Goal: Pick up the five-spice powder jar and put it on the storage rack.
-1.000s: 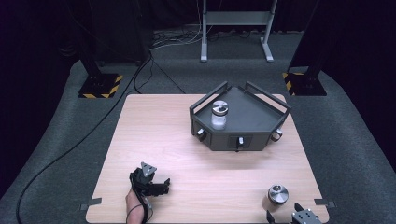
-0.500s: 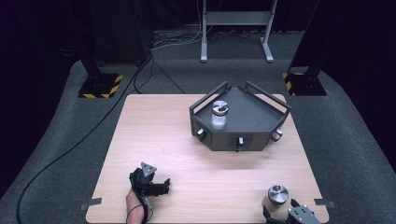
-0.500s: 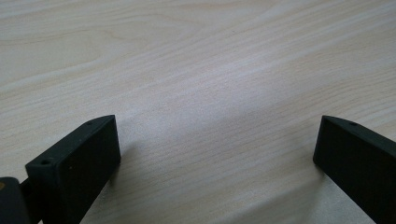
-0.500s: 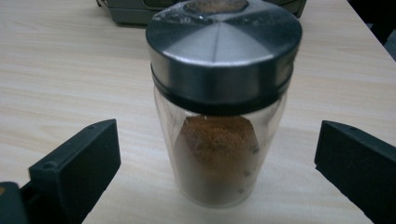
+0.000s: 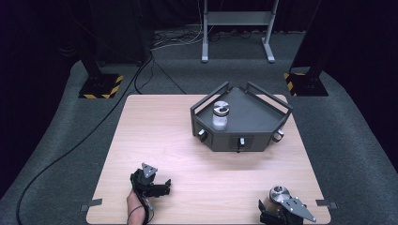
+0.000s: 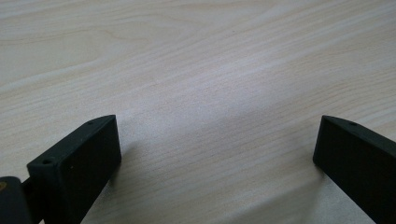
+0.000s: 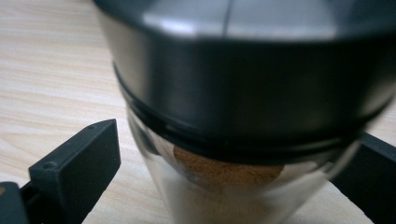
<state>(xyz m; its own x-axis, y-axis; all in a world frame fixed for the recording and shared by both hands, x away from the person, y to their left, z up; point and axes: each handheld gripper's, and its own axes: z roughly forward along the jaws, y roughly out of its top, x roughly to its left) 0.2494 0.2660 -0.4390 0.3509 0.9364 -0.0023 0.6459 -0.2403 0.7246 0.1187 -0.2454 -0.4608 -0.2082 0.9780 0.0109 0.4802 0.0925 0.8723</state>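
Since a second ago, the right gripper [image 5: 272, 202] has moved up the table [image 5: 155, 131] to the near jar [image 5: 278, 192], whose clear body with brown powder now sits between its spread, unclosed jaws without being clamped. Resting at the near left, the left gripper [image 5: 162, 187] gapes over bare wood.

Pale matt wood-grain table [image 5: 197, 140]; clear glass jar [image 7: 224, 196], glossy dark metal-look lid [image 7: 243, 79].
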